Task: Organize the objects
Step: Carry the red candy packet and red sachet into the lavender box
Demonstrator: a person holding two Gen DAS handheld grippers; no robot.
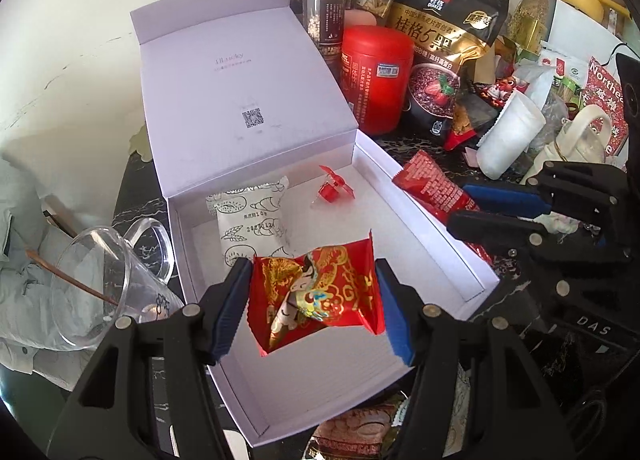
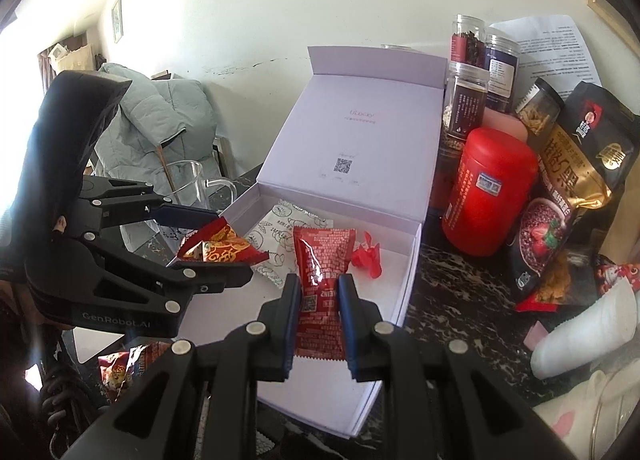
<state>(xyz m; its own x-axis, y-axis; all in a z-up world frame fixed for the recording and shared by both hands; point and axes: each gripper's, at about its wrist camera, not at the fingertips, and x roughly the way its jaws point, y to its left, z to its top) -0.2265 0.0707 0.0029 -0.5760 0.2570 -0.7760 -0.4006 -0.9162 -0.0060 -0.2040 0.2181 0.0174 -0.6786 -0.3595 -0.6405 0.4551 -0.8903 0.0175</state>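
Note:
An open white gift box with its lid raised lies on the dark marble counter. Inside it lie a white printed snack pack and a small red wrapped candy. My left gripper is shut on a red and gold snack packet, held above the box's near end. My right gripper is shut on a red ketchup sachet, held over the box's right rim.
A glass mug stands left of the box. Behind and to the right crowd a red canister, several clear jars, a black oats bag and a white cup. More snack packets lie at the counter's near edge.

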